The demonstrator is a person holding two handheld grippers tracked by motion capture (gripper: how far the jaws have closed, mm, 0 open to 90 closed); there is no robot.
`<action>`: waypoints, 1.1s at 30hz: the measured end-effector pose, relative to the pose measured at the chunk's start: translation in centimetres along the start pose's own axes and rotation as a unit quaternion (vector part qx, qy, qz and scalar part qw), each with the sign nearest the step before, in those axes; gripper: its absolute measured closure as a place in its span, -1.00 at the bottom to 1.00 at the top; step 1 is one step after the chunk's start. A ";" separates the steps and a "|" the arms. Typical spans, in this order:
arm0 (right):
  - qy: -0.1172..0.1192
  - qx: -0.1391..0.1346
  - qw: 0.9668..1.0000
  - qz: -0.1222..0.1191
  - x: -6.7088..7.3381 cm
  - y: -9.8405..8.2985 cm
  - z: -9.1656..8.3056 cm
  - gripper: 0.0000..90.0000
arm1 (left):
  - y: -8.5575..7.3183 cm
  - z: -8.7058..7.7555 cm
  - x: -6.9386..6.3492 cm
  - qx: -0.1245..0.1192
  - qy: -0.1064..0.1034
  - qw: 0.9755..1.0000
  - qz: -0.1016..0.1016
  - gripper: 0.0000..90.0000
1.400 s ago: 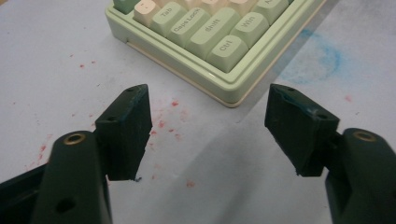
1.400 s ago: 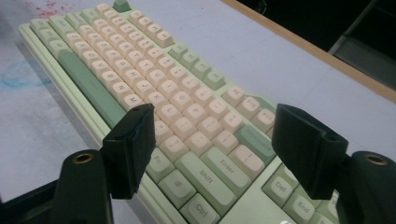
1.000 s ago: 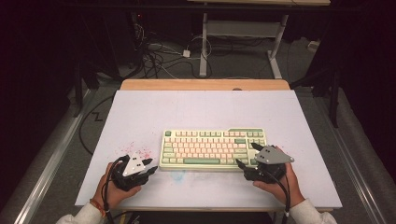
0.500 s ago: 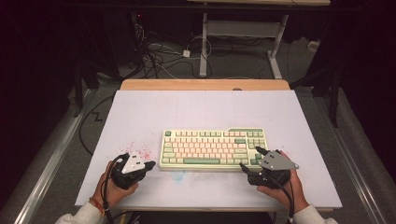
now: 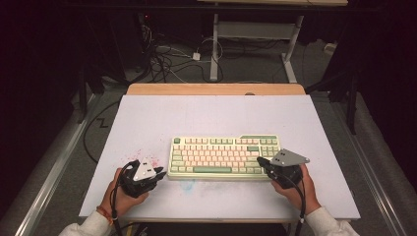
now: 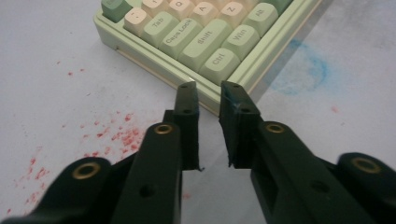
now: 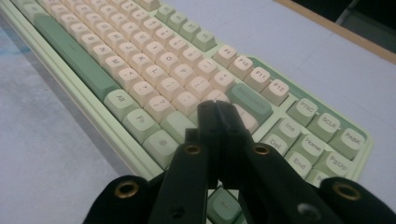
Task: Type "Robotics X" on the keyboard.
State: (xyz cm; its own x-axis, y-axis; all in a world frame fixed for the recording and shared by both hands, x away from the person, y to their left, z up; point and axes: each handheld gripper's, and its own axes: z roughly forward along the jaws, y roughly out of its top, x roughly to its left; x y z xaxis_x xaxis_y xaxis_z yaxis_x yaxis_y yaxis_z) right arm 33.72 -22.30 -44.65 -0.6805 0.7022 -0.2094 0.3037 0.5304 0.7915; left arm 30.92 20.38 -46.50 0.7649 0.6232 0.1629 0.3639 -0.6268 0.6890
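While the keyboard (image 5: 223,156) lies flat near the front of the white table (image 5: 211,115), we note its long axis runs left to right across the table, parallel to the near edge, with the space bar row facing the person and the function row facing away. Its key legends read upright from the person's side.

At the keyboard's near left corner we see the left gripper (image 6: 208,91). Its jaws have just been opening; they stand a little apart with nothing between them, the tips just short of the casing below the Ctrl key (image 6: 219,65). In the high view the left gripper (image 5: 160,173) sits just beside that corner, over scattered red specks (image 6: 112,133). A faint blue smear (image 6: 306,70) marks the table in front of the keyboard.

At the right end we see the right gripper (image 7: 217,109). Its jaws have just been closing and now meet, holding nothing, the tips over the keys near Enter. In the high view the right gripper (image 5: 263,162) overlaps the keyboard's near right corner.
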 end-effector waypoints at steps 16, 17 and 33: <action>0.017 0.051 0.999 -0.005 0.0 -0.2 2.2 1.00 | 1.0 0.2 -0.2 -0.011 0.009 1.000 -0.004 0.02; 0.016 0.050 0.999 -0.002 0.0 -0.2 2.2 1.00 | 1.1 0.2 -0.1 -0.011 0.007 1.000 -0.002 0.12; 0.016 0.050 0.999 -0.002 0.0 -0.3 2.2 1.00 | 4.1 1.8 0.8 0.006 -0.026 0.999 0.019 0.95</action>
State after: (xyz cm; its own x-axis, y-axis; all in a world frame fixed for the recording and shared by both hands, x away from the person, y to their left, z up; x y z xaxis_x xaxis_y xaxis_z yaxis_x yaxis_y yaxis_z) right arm 35.09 -21.44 -46.09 -0.7025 0.6854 -0.1918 0.3656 0.5787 0.7290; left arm 33.99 17.44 -44.83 0.8045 0.5742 0.1519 0.3402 -0.6551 0.6746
